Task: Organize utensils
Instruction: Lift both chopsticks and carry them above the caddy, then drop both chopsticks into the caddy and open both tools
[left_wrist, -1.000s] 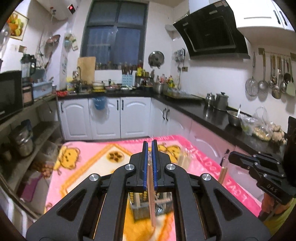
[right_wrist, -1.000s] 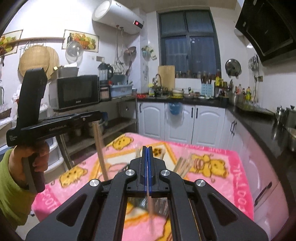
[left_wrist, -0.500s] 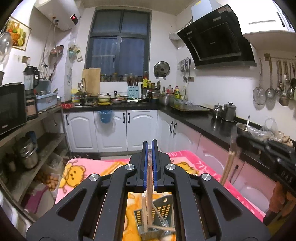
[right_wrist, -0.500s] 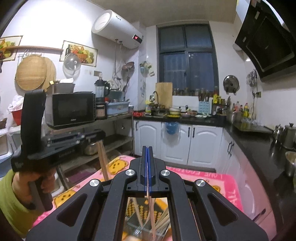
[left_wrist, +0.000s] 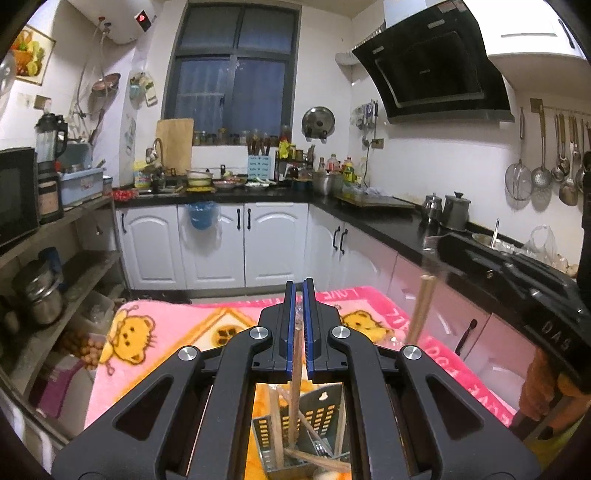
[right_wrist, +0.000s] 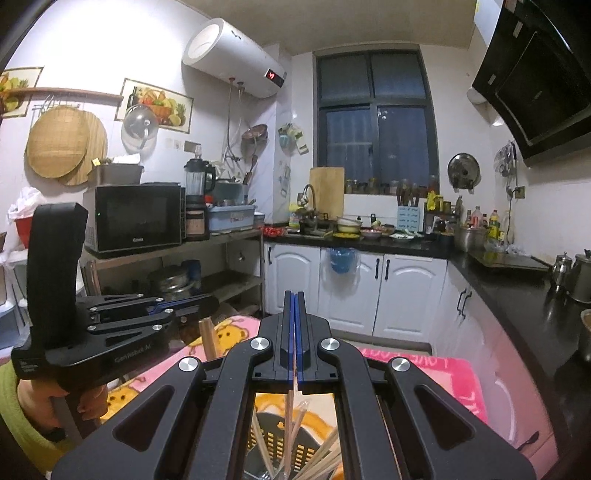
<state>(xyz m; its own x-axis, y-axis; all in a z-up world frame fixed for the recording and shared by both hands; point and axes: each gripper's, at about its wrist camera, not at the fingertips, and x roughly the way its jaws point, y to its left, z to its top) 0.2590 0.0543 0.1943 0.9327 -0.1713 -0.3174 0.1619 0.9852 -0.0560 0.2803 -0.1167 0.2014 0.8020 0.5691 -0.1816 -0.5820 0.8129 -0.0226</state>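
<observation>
The right gripper (left_wrist: 550, 325) body carries "DAS" in pale letters; the left gripper (right_wrist: 125, 332) body reads "Gen Robot AI"; the pink blanket (left_wrist: 397, 321) shows "LOVE" upside down along its border; the water heater (right_wrist: 271, 75) display's red digits are unclear.

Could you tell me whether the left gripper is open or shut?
Shut: the left gripper pinches a wooden chopstick hanging down toward the utensil holder.

Fuzzy pink blanket (left_wrist: 192, 332), perforated metal caddy (left_wrist: 325, 410), smooth wooden chopstick (left_wrist: 295, 387)
</observation>
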